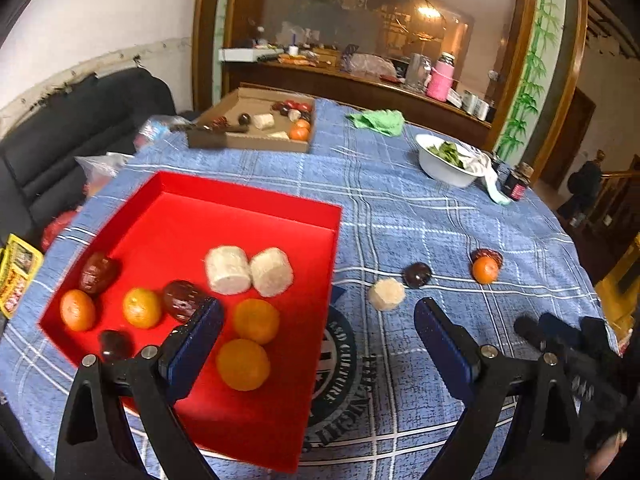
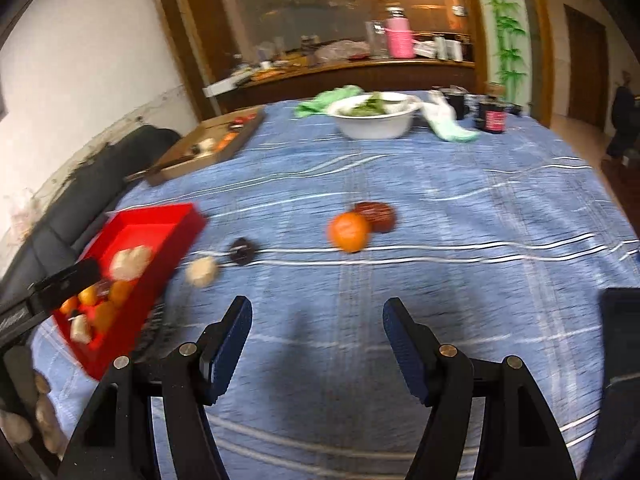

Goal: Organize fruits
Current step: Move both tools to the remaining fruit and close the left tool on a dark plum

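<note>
A red tray (image 1: 240, 216) on the blue checked cloth holds several oranges (image 1: 243, 364), dark dates (image 1: 98, 272) and two white cylinder pieces (image 1: 228, 270). My left gripper (image 1: 318, 312) is open and empty above the tray's right edge. Loose on the cloth to the right lie a white piece (image 1: 386, 294), a dark plum (image 1: 417, 275), and an orange (image 1: 485, 270) touching a date (image 1: 488, 255). The right wrist view is blurred. In it my right gripper (image 2: 318, 308) hangs open and empty over bare cloth, short of the orange (image 2: 348, 230), date (image 2: 378, 216), plum (image 2: 241, 251) and white piece (image 2: 203, 271).
A cardboard box (image 1: 248, 142) with more fruit sits at the far left of the table. A white bowl (image 1: 432, 168) of greens, a green cloth (image 1: 378, 120) and a dark jar (image 1: 518, 184) stand at the far right. A black sofa (image 1: 80, 128) is beside the table.
</note>
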`<state>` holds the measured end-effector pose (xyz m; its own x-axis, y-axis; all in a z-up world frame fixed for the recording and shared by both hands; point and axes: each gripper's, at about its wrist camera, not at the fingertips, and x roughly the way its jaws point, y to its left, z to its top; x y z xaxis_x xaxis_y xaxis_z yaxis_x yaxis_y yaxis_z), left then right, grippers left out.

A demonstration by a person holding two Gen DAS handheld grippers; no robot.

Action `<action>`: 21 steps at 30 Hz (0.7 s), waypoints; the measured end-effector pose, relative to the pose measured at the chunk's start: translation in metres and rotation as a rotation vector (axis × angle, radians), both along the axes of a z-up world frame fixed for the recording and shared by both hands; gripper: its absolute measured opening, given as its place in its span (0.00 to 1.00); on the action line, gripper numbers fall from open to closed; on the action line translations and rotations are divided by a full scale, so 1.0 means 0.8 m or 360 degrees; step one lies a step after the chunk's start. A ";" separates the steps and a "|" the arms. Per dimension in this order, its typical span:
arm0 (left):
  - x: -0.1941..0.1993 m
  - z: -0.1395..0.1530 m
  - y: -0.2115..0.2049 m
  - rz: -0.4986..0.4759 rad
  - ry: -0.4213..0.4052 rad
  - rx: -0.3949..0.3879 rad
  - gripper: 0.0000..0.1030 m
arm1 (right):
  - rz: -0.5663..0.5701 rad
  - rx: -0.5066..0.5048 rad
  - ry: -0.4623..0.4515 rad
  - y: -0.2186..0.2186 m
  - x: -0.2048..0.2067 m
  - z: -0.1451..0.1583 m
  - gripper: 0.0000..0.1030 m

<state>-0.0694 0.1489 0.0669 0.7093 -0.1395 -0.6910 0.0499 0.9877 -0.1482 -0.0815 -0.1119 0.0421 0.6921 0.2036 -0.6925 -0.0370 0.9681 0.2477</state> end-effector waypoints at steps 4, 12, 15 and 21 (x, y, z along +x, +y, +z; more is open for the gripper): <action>0.005 -0.007 -0.024 -0.0152 0.0016 -0.0018 0.89 | -0.0036 0.0013 0.0054 -0.022 0.026 -0.002 0.70; 0.049 -0.014 -0.087 -0.0396 0.0046 0.0108 0.59 | -0.0001 -0.0028 0.0106 -0.015 0.087 -0.010 0.70; 0.076 -0.027 -0.104 -0.0451 0.0102 0.0137 0.59 | 0.0017 -0.0051 0.0126 -0.007 0.104 -0.018 0.66; 0.113 -0.057 -0.126 -0.0529 0.0224 0.0198 0.45 | 0.0049 -0.0034 0.0150 -0.004 0.124 -0.032 0.59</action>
